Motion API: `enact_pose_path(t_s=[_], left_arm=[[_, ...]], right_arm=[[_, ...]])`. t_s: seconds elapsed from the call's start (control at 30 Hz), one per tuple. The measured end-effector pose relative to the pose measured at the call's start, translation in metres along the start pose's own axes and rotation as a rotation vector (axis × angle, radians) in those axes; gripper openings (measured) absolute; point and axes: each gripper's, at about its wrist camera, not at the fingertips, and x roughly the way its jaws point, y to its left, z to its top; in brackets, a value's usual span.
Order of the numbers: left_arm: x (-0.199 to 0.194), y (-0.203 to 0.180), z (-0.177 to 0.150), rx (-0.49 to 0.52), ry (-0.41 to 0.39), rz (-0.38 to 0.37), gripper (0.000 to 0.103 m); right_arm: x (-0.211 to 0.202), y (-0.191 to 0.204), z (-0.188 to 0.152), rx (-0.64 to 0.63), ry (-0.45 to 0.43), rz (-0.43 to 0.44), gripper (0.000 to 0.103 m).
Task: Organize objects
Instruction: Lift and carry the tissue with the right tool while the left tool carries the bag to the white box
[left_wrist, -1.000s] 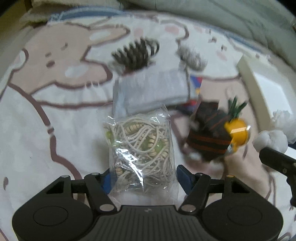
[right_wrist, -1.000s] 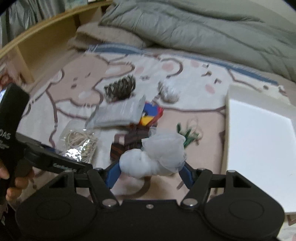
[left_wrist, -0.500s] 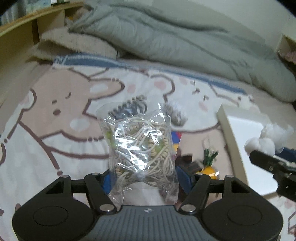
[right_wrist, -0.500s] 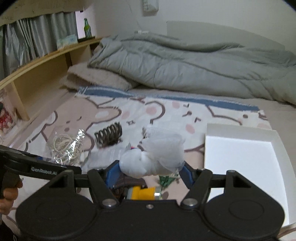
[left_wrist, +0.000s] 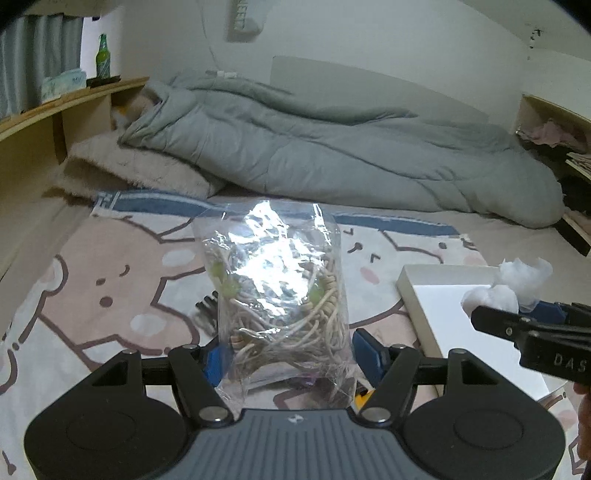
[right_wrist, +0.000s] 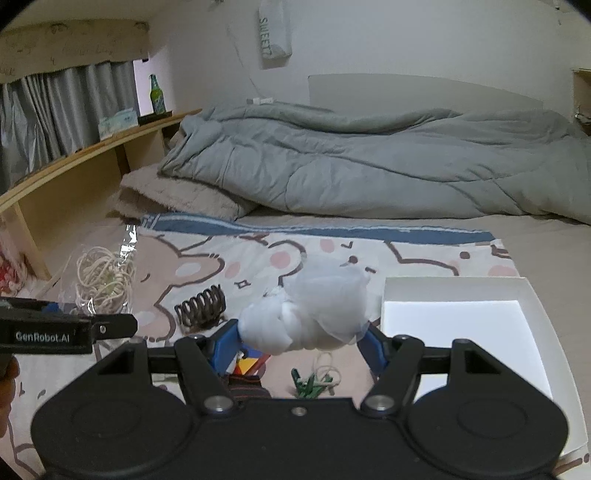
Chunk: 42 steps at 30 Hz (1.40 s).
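The bed carries a cartoon-print blanket (right_wrist: 424, 254), with a grey duvet (right_wrist: 369, 166) bunched behind it. My left gripper (left_wrist: 288, 354) has its fingers part-open and pressed on a clear bag of cord (left_wrist: 280, 295), held upright off the blanket. My right gripper (right_wrist: 301, 341) has its fingers clamped on a white gauze-wrapped bundle (right_wrist: 314, 314), also clear of the surface. The white tray (right_wrist: 458, 321) lies ahead and to the right of both loads; the right gripper is the nearer one, so in my judgement it places first. Compared with a second ago, both grippers have risen and tilted up, and the remaining items now sit low in view.
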Motion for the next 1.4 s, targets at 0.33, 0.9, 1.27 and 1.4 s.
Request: enact_pose_path(t_s=[0.33, 0.9, 1.27, 1.4], left_arm=[[0.006, -0.03, 0.011, 0.014, -0.05, -0.064, 0.069], [0.054, -0.109, 0.018, -0.012, 0.087, -0.313, 0.069], [0.098, -0.155, 0.005, -0.086, 0.242, -0.439, 0.069], [0.114, -0.167, -0.004, -0.117, 0.306, -0.459, 0.069]], right_arm=[[-0.01, -0.033, 0.008, 0.054, -0.051, -0.058, 0.069], [-0.022, -0.126, 0.0, 0.204, -0.033, -0.232, 0.07], [-0.019, -0.171, -0.017, 0.247, 0.07, -0.294, 0.07], [-0.015, -0.183, -0.023, 0.274, 0.124, -0.309, 0.07]])
